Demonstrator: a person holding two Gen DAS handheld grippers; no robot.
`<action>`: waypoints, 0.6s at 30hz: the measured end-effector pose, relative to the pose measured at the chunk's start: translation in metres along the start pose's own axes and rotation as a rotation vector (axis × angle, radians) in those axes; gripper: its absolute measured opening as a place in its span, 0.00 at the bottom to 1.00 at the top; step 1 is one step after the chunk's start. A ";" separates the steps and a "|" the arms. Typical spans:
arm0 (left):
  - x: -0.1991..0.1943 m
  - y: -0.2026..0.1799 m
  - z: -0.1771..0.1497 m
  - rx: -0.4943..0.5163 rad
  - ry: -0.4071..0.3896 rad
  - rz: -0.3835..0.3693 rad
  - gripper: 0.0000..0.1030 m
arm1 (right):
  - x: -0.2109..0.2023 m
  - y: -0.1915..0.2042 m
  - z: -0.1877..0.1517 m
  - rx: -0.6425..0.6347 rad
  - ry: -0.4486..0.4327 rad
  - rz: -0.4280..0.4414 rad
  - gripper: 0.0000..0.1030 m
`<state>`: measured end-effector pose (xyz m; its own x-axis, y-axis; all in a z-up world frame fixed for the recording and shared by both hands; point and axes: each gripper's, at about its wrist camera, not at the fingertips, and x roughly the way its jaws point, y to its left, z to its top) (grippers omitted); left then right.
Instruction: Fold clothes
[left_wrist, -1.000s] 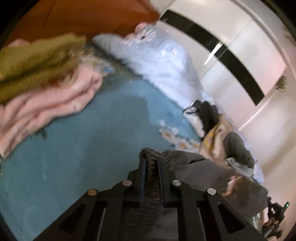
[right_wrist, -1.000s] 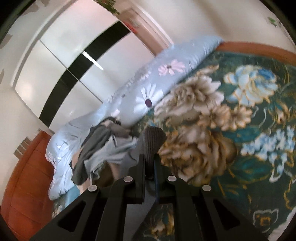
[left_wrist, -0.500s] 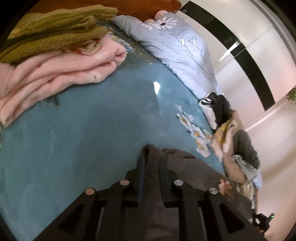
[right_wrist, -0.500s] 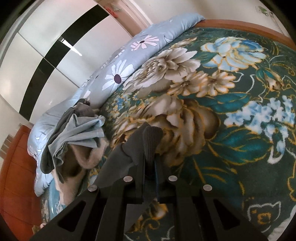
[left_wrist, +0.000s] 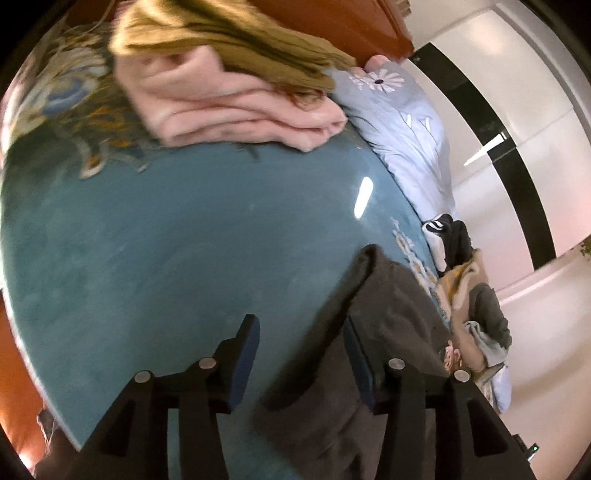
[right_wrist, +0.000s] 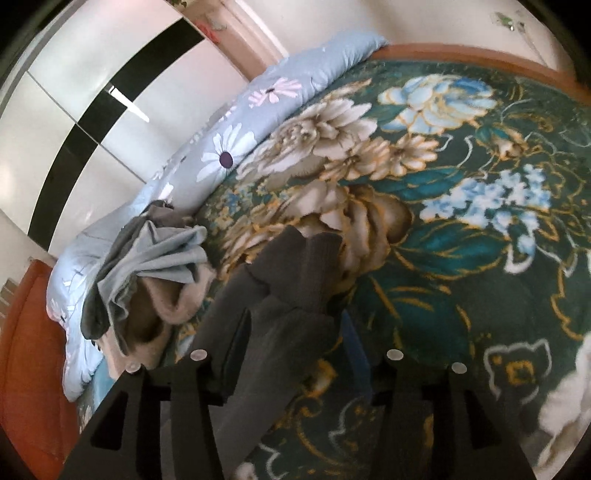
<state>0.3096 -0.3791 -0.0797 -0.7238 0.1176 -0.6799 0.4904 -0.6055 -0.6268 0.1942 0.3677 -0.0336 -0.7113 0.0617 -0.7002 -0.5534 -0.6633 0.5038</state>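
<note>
Two grippers, each opening its jaws: the left gripper (left_wrist: 300, 354) and right gripper (right_wrist: 295, 343) both have the dark grey ribbed garment (right_wrist: 291, 280) lying loose between their pads, unpressed, on the plush floral bedspread (right_wrist: 461, 229). Beyond the garment, one heap of unfolded clothes (right_wrist: 147, 273) lies against a pale-blue daisy quilt (right_wrist: 229, 147). Farther along the bedspread, two folded pieces sit stacked, olive knit (left_wrist: 229, 48) on pink fleece (left_wrist: 229, 107).

A dark grey ribbed garment (left_wrist: 391, 325) lies limp on the floral bedspread (right_wrist: 461, 240), its ribbed end (right_wrist: 317, 266) folded over itself. Beyond it on the bedspread, toward the blue quilt, sits a crumpled heap of unfolded clothes (right_wrist: 155, 266); a folded pink and olive stack (left_wrist: 236, 88) rests elsewhere.
</note>
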 end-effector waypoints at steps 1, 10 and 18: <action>-0.002 0.006 -0.004 -0.008 0.005 -0.001 0.51 | -0.004 0.005 -0.003 -0.008 -0.004 0.000 0.52; -0.015 0.029 -0.034 -0.011 0.048 -0.074 0.53 | -0.032 0.042 -0.032 -0.104 0.025 0.031 0.52; -0.017 0.027 -0.047 -0.011 0.077 -0.149 0.55 | -0.083 0.019 -0.034 -0.086 -0.005 -0.010 0.52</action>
<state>0.3581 -0.3602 -0.1033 -0.7495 0.2658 -0.6063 0.3861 -0.5685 -0.7265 0.2578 0.3242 0.0170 -0.7078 0.0721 -0.7027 -0.5215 -0.7244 0.4509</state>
